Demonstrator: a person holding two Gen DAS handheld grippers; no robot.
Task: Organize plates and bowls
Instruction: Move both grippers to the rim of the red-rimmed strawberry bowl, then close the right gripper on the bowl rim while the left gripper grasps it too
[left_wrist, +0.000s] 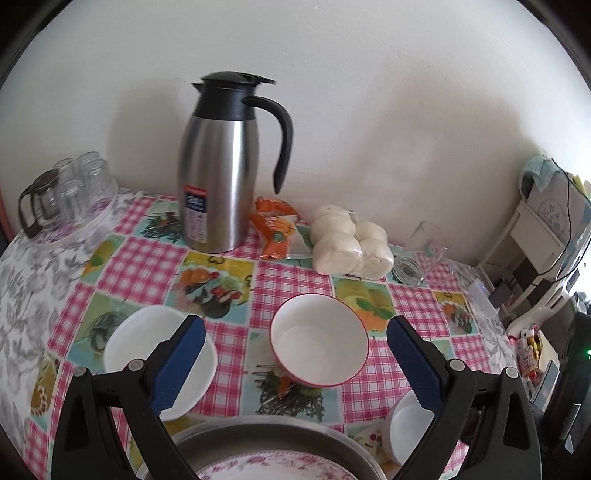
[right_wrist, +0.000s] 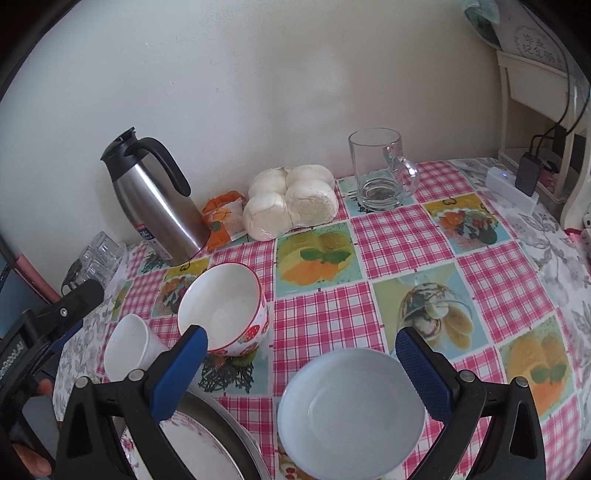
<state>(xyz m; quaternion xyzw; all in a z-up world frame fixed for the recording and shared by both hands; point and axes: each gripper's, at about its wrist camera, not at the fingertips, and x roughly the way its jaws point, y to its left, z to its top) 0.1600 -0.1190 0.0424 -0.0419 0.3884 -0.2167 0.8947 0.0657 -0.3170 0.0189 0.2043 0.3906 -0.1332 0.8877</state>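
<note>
In the left wrist view my left gripper (left_wrist: 295, 326) stands open above a red-rimmed bowl (left_wrist: 319, 347), which sits upright on the checked tablecloth. A wide white bowl (left_wrist: 140, 339) lies behind its left finger and a small white bowl (left_wrist: 402, 432) by its right finger. A floral plate (left_wrist: 273, 469) rests in a metal tray (left_wrist: 258, 424) at the bottom edge. My right gripper (right_wrist: 300, 334) is open over the small white bowl (right_wrist: 351, 413), not touching it. The strawberry-patterned bowl (right_wrist: 221, 306), the wide white bowl (right_wrist: 125, 347) and the floral plate (right_wrist: 199, 450) lie to its left.
Along the wall stand a steel thermos jug (left_wrist: 218, 177), an orange packet (left_wrist: 275, 229), a bag of buns (left_wrist: 347, 240) and a glass mug (right_wrist: 380, 170). Several glasses (left_wrist: 74, 188) sit far left. A white device (right_wrist: 511, 188) and shelf are at the right edge.
</note>
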